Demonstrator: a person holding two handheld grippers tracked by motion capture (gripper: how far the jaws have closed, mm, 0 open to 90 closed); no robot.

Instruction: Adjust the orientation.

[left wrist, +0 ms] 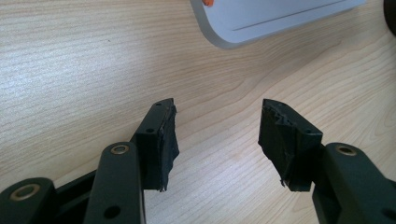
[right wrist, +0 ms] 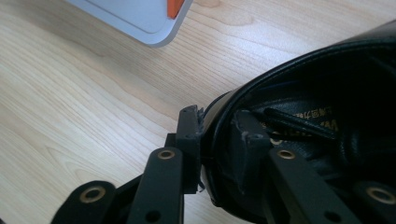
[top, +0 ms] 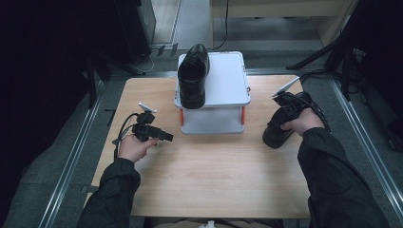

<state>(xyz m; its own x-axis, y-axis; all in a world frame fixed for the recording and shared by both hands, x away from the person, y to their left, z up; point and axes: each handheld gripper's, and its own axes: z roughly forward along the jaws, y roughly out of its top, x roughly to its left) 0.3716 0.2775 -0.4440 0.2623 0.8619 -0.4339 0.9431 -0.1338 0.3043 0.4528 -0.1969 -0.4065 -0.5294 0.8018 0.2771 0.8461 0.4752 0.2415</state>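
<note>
My right gripper (right wrist: 217, 135) clamps the shoe's (right wrist: 327, 93) heel wall to lift it beside its mate (top: 193, 75) on the stand (top: 223, 80); my left gripper (left wrist: 217, 140) waits apart.

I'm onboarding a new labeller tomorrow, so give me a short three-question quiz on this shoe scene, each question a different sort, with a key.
1. True or false: a black shoe stands on top of the white two-level rack.
2. Multiple choice: what is the right gripper closed on? A) the wall of the second shoe B) the rack's orange post C) nothing
3. Short answer: what lies between the left gripper's fingers?

Key
1. True; it stands on the rack's left part.
2. A; one finger is outside the shoe's wall and one inside its opening.
3. Nothing; they stand apart over the bare wooden table.
</note>
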